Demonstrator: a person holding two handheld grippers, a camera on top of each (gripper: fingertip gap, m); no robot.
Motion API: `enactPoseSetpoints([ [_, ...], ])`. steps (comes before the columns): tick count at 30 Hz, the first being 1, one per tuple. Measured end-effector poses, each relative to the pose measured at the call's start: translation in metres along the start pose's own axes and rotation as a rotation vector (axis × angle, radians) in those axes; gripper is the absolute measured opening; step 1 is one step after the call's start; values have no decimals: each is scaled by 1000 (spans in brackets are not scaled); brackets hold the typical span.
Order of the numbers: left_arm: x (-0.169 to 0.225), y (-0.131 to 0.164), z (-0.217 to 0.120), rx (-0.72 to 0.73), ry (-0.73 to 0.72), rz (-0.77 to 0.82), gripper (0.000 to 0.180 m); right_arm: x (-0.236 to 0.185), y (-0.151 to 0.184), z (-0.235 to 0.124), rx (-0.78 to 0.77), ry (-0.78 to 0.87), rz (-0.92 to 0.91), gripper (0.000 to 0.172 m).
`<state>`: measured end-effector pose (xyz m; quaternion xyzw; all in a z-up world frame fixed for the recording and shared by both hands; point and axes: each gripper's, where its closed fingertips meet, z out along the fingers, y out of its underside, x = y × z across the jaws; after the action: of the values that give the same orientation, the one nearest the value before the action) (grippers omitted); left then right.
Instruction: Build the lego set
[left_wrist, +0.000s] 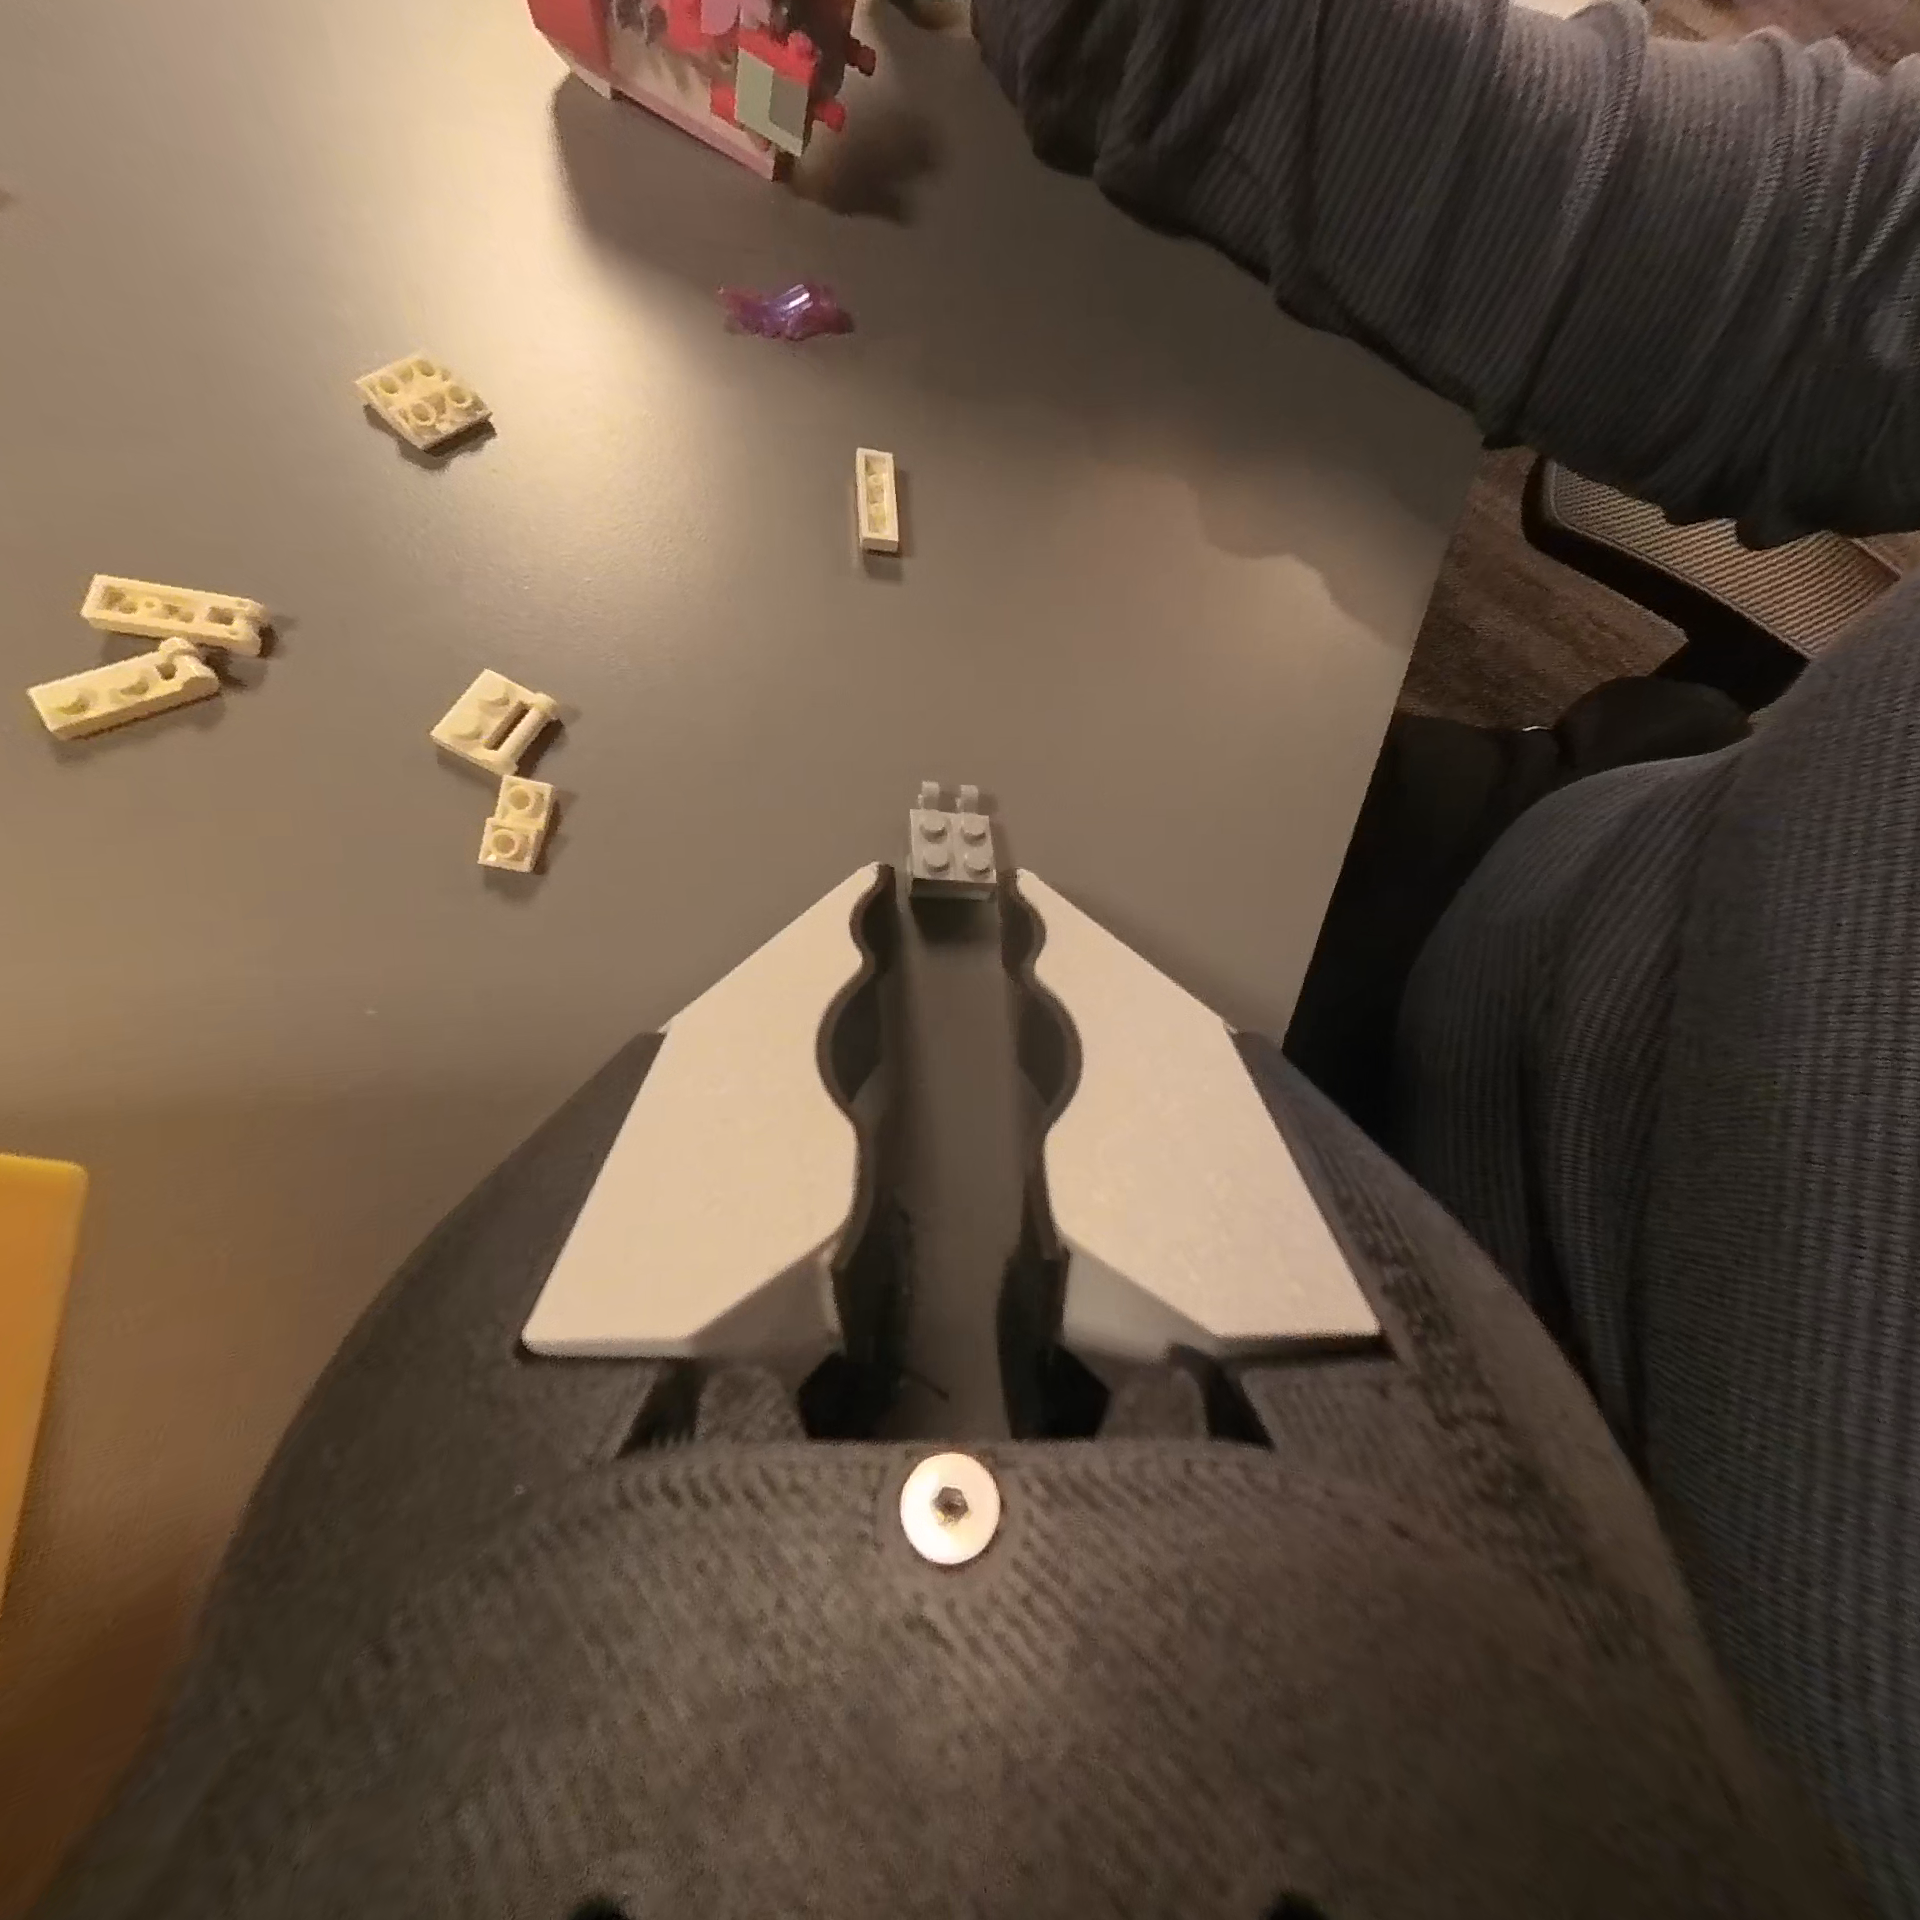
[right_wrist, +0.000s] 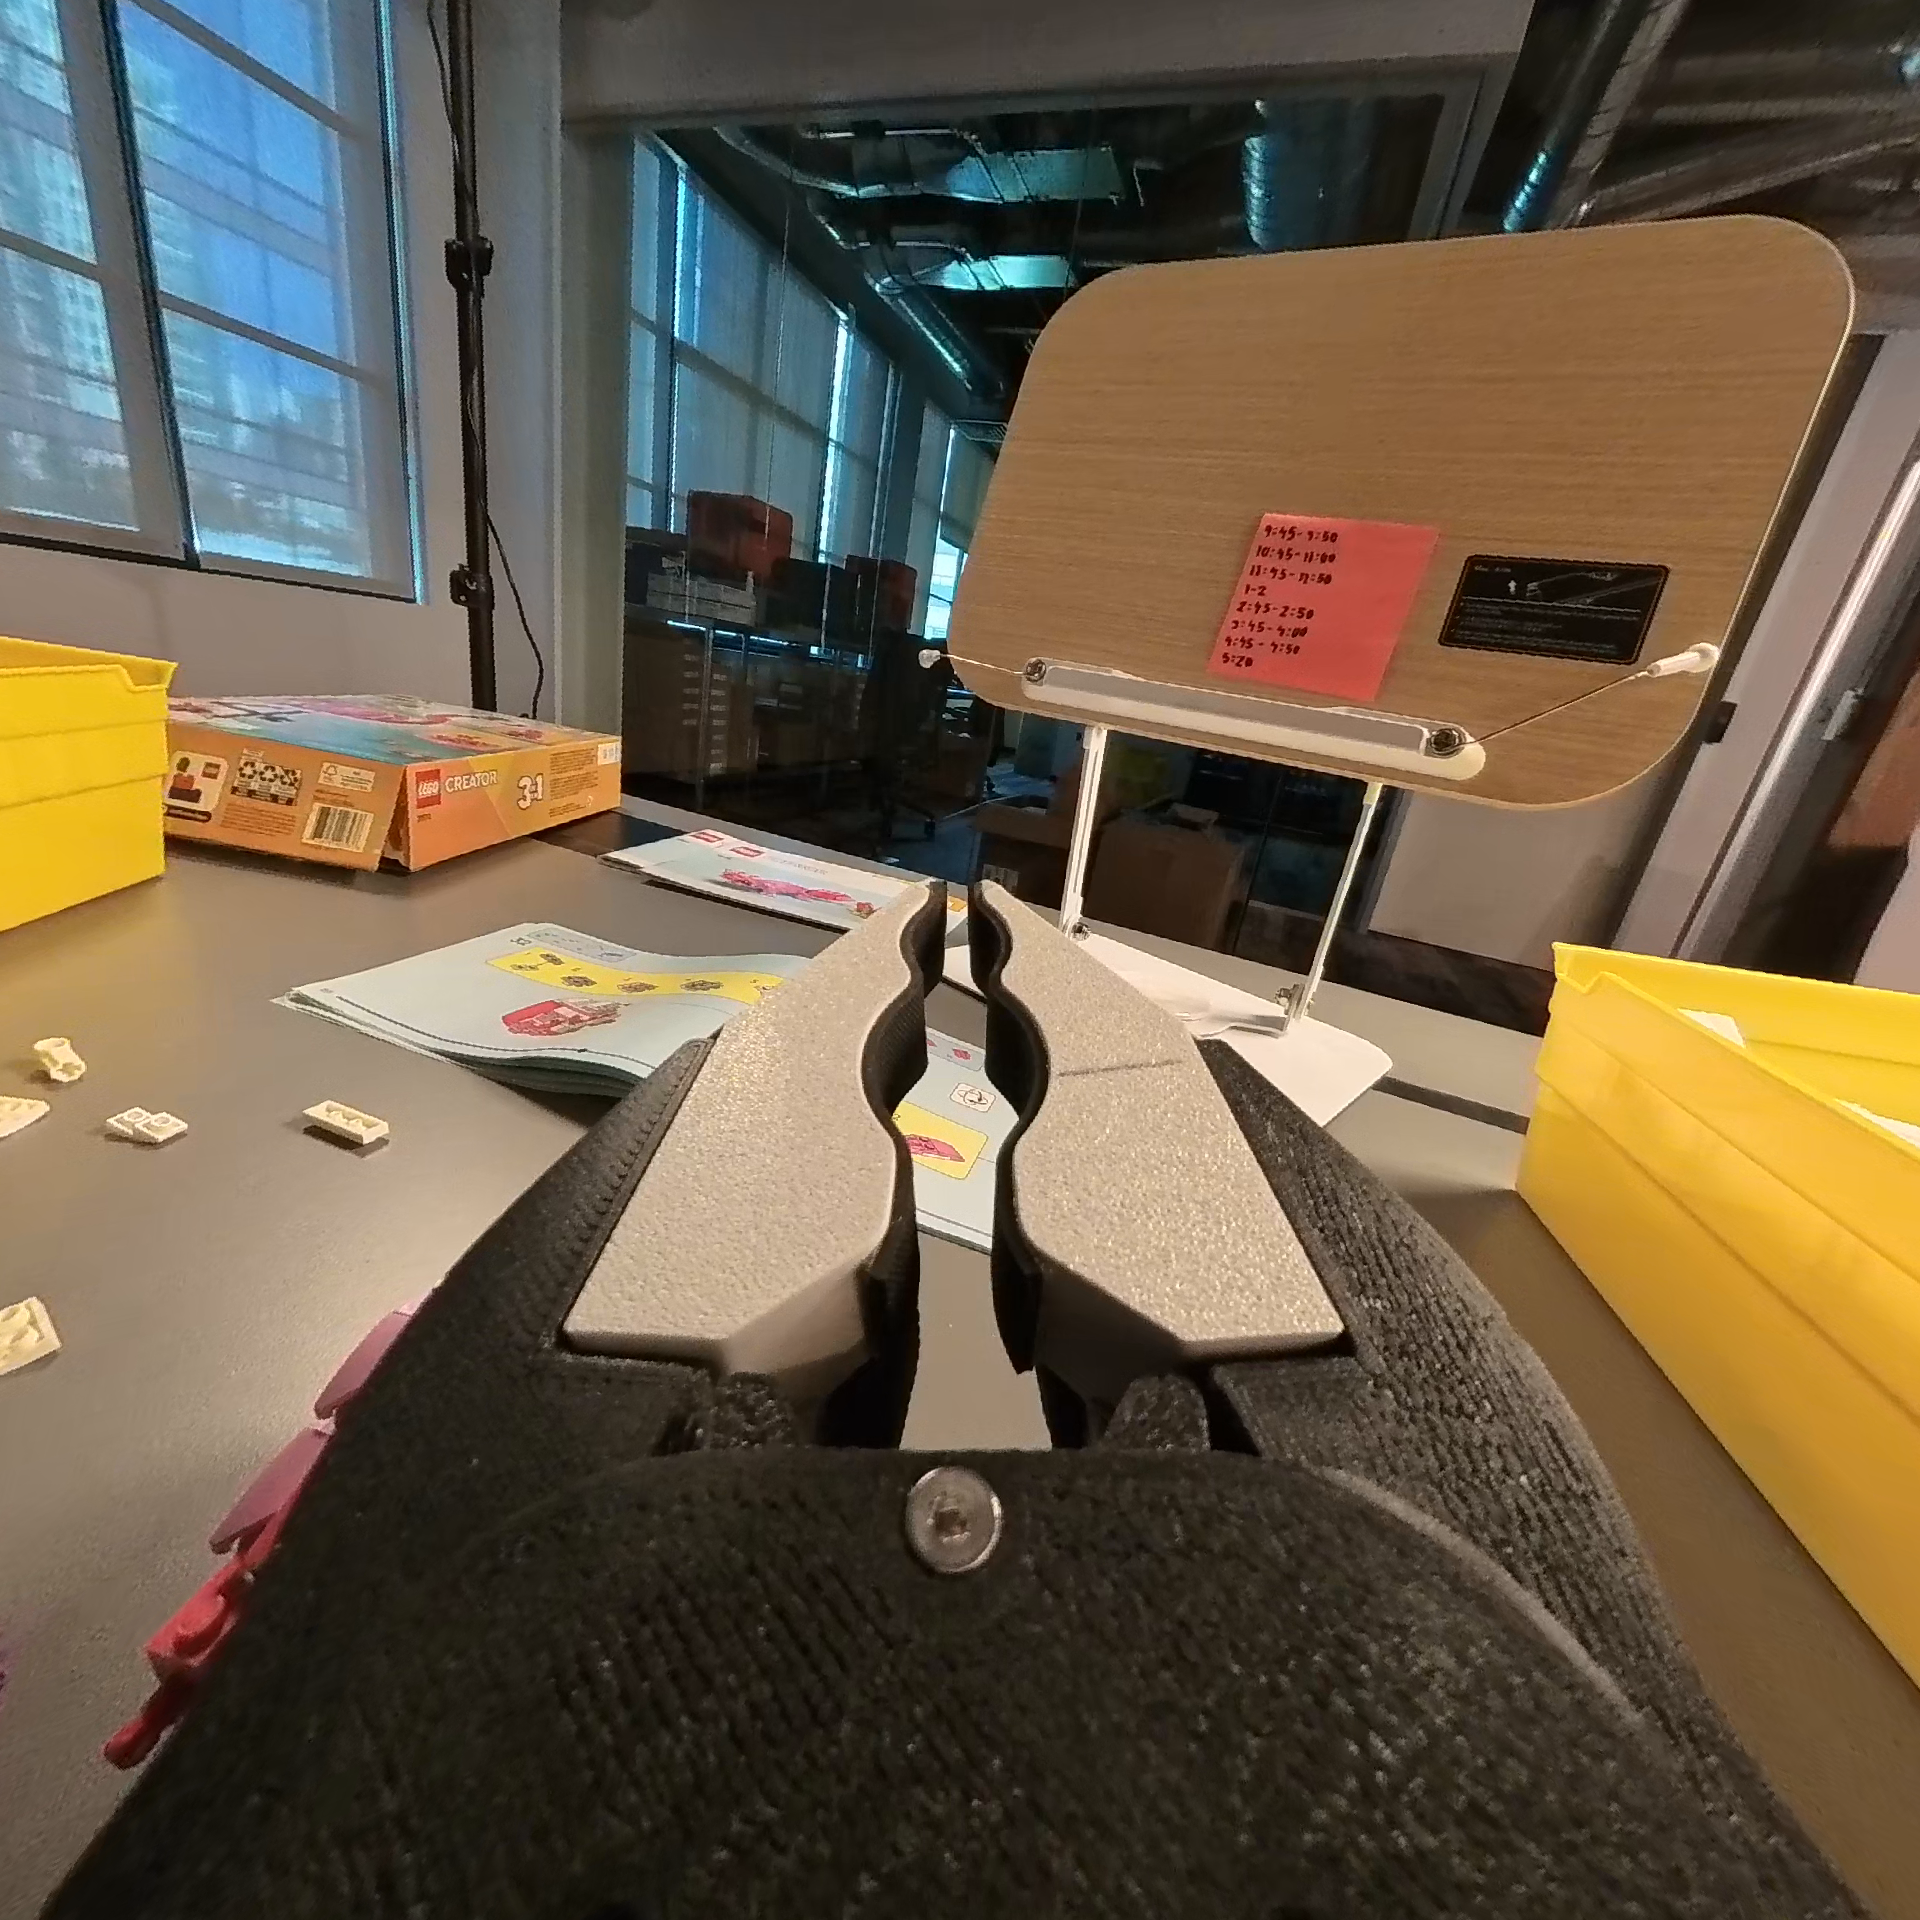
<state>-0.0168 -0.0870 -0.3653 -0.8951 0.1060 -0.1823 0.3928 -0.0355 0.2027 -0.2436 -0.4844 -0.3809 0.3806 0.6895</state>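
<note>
Left gripper (left_wrist: 953, 883): fingers apart, one on each side of a small gray brick (left_wrist: 951, 847); a sliver of space shows on both sides, so the pads do not seem to press it.
Gray brick: sits on the desk (left_wrist: 1143, 675) towards its right edge, studs up, two small clips on its far end, square to the fingers.
Handling: only the very fingertips flank the brick; it is small and smooth, so it looks likely to twist unless both pads meet its flat sides evenly.
Near the left gripper: cream pieces (left_wrist: 516, 821) are scattered to the left, well apart from the brick; a purple scrap (left_wrist: 784, 312) and a red-and-pink model (left_wrist: 727, 73) lie nearer the far edge, beside a sleeve (left_wrist: 1455, 208).
Right gripper (right_wrist: 958, 894): fingers almost together, nothing seen between the tips.
Near the right gripper: it hangs over an open booklet (right_wrist: 499, 997); a book stand (right_wrist: 1403, 468) stands behind, and a yellow bin (right_wrist: 1714, 1143) is at the desk's right edge.
</note>
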Motion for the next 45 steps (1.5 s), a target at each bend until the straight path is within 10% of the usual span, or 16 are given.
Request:
enactPoseSetpoints([
  [31,1,-3,3,9,-3,-1,16,-13,-11,-3,26,-29,-81,3],
  [39,-18,-29,-9,163,-169,38,14,-128,-61,-43,286,-432,-386,11],
  [45,-29,-52,-33,331,-269,9,14,-225,-35,-83,297,-822,-620,26],
])
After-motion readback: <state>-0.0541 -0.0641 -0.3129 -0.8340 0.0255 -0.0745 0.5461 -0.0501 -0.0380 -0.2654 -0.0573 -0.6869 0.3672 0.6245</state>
